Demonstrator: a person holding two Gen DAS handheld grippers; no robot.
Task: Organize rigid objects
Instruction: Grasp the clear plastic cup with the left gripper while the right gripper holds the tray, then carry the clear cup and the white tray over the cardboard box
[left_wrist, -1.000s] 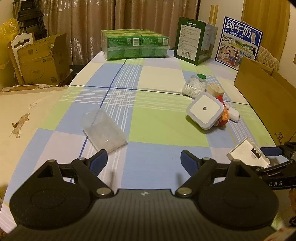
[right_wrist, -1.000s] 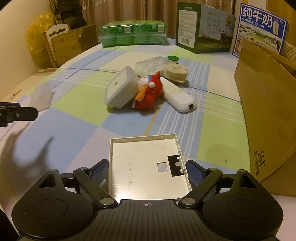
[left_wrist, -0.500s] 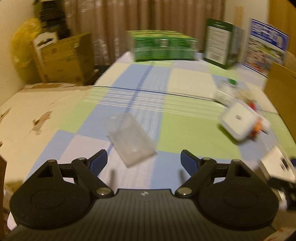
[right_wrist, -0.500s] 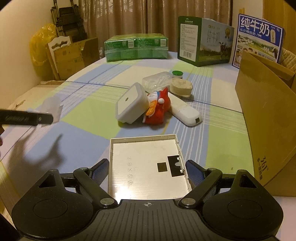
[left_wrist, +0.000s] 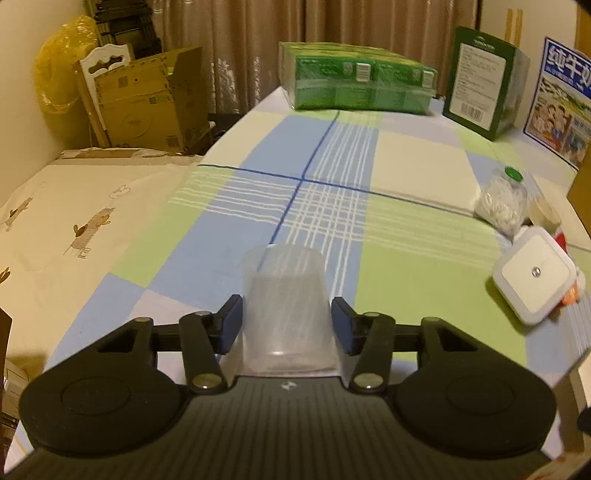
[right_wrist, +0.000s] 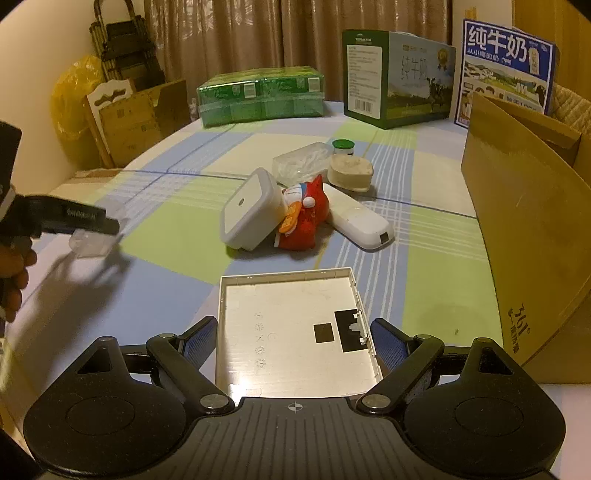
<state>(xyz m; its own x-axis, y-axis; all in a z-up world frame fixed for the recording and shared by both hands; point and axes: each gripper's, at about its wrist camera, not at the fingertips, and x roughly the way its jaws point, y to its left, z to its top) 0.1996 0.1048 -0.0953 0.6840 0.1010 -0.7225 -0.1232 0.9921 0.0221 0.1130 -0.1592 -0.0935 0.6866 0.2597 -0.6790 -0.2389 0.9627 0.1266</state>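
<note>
A clear plastic box (left_wrist: 286, 295) lies on the checked tablecloth between the fingers of my left gripper (left_wrist: 287, 323). Its jaws are closing, and both blue pads sit against the box's sides. The right wrist view shows the same box (right_wrist: 92, 245) at the far left under the left gripper's finger (right_wrist: 74, 221). My right gripper (right_wrist: 293, 341) is shut on a flat white plastic cover (right_wrist: 291, 314), held by its two side edges above the table. A white square box (right_wrist: 249, 210), a red toy (right_wrist: 304, 221) and a white oblong device (right_wrist: 360, 218) lie piled mid-table.
Behind the pile are a clear swab box (right_wrist: 301, 162), a green-capped jar (right_wrist: 342, 146) and a beige round piece (right_wrist: 350, 170). An open cardboard box (right_wrist: 524, 221) stands at the right edge. Green packs (right_wrist: 262, 96) and milk cartons (right_wrist: 399, 77) line the far edge.
My left gripper has moved forward and swung over the clear box, which now sits between its fingers, and its jaws have narrowed onto it. The right gripper has kept still, holding the cover.
</note>
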